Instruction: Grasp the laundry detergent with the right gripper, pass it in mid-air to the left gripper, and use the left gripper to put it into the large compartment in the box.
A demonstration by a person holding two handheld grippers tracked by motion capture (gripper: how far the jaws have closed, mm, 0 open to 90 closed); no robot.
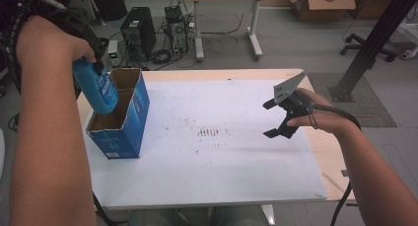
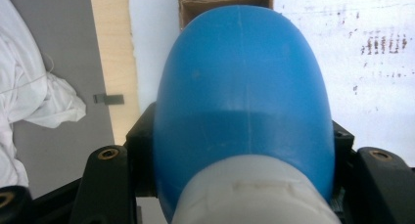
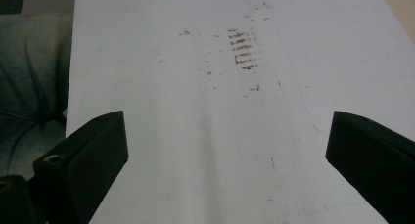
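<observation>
The blue bottle (image 2: pixel 242 82) sits clamped between the left gripper's (image 1: pixel 91 63) jaws.

The bottle (image 1: pixel 98 88) is bright blue with a white cap; the open box (image 1: pixel 121 122) is blue outside, brown cardboard inside; the white sheet (image 1: pixel 212 152) carries rows of small brown marks; gripper jaws are black

I am holding the bottle (image 1: pixel 97 88) in my left gripper (image 1: pixel 93 63), its base tilting down over the open top of the carton (image 1: pixel 129 118). The carton is standing on the sheet (image 1: pixel 222 157) at the table's (image 1: pixel 325 152) left edge. My right gripper (image 1: pixel 273 118) is hovering over the sheet's right side, well apart from the carton, with the smudge marks (image 1: pixel 212 132) lying between them.
</observation>
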